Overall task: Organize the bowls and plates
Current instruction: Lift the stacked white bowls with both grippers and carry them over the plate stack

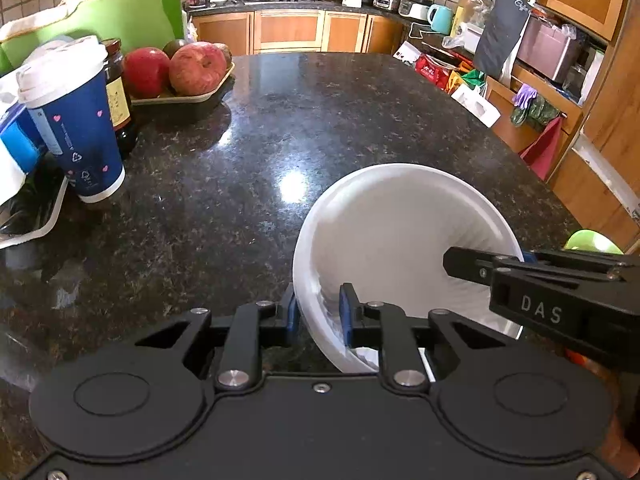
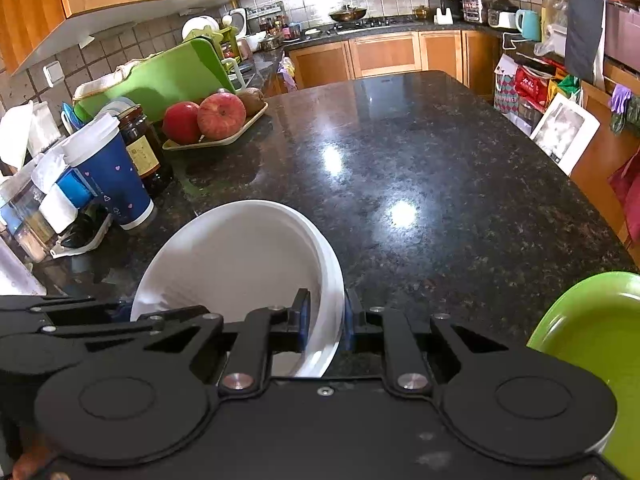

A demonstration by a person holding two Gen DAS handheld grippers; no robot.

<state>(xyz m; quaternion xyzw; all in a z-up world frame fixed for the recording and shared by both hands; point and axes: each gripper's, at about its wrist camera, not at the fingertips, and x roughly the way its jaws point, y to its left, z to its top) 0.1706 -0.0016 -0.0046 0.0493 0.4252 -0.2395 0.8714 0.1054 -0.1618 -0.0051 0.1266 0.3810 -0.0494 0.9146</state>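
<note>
A white bowl (image 1: 400,220) (image 2: 240,256) is tilted over the dark granite counter (image 1: 320,100), held from both sides. My left gripper (image 1: 320,314) is shut on its near-left rim, one blue pad outside the wall and one inside. My right gripper (image 2: 327,316) is shut on the opposite rim in the same way. In the left wrist view the right gripper's fingers (image 1: 480,268) reach in from the right edge. A green bowl (image 2: 592,344) (image 1: 592,240) stands at the counter's right edge, beside the right gripper.
On the left stand a blue paper cup (image 1: 76,120) (image 2: 116,176), a dark jar (image 1: 118,92) and a tray of apples (image 1: 180,96) in front of a green cutting board (image 1: 120,20). Cupboards and hanging bags (image 1: 540,112) line the right side.
</note>
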